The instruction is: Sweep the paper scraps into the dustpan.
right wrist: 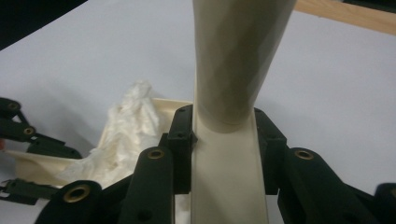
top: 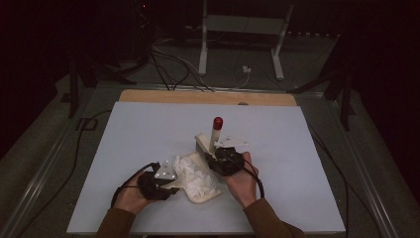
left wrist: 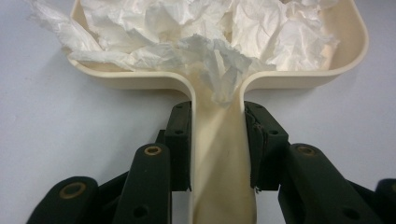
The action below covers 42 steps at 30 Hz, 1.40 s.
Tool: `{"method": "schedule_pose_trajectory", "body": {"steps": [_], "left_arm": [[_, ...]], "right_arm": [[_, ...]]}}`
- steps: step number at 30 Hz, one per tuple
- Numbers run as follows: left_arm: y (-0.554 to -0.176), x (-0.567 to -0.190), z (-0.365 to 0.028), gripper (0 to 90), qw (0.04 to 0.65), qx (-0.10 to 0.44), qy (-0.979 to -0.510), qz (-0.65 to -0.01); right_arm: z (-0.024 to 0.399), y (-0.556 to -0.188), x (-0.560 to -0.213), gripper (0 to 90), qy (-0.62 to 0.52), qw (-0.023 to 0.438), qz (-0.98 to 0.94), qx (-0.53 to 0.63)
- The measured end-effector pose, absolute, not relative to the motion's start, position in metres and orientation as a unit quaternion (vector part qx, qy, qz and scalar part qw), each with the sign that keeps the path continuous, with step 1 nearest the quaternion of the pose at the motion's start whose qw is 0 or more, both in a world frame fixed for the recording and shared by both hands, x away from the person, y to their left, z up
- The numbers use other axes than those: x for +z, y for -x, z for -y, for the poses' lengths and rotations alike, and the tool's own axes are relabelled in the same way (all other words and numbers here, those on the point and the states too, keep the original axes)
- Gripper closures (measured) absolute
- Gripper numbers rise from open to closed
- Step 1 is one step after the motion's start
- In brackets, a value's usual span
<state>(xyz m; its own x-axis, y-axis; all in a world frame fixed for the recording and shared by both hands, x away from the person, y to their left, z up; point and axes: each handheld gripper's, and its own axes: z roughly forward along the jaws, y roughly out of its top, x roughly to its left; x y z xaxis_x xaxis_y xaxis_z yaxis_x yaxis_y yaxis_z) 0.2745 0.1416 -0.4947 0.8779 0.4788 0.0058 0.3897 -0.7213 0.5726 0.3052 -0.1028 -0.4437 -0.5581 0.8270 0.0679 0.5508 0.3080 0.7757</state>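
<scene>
A: L gripper clamped on dustpan handle, pan flat on table, full of crumpled tissue. R gripper clamped on brush handle, beside the pan.

B: Step?

A: Sweep looks done. Next, I reckon: lift pan level, no spill.

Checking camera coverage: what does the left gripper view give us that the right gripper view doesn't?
Left gripper view: left gripper shut on the handle of the dustpan, with the whole heap of crumpled tissue in the pan. Right gripper view: right gripper shut on the brush handle, plus the table's wooden edge. Both: tissue, dustpan, white tabletop.
</scene>
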Motion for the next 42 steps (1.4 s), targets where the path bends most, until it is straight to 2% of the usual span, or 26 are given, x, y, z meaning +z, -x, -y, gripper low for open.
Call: {"method": "schedule_pose_trajectory", "body": {"steps": [8, 14, 19, 28, 42], "left_arm": [[-0.277, -0.493, -0.145, 67.0, 0.296, 0.083, -0.92, -0.242], [-0.278, -0.493, -0.142, 67.1, 0.298, 0.084, -0.918, -0.248], [-0.279, -0.494, -0.138, 67.1, 0.292, 0.087, -0.919, -0.249], [-0.281, -0.493, -0.139, 67.1, 0.304, 0.094, -0.912, -0.258], [-0.284, -0.493, -0.146, 67.0, 0.32, 0.112, -0.899, -0.278]], "right_arm": [[0.115, -0.31, -0.449, 67.0, -0.449, 0.198, -0.788, 0.372], [0.108, -0.307, -0.463, 67.0, -0.446, 0.18, -0.799, 0.361], [0.097, -0.301, -0.461, 67.0, -0.427, 0.184, -0.807, 0.366], [0.09, -0.298, -0.457, 67.0, -0.415, 0.164, -0.811, 0.378], [0.118, -0.313, -0.438, 67.1, -0.431, 0.205, -0.778, 0.408]]}}
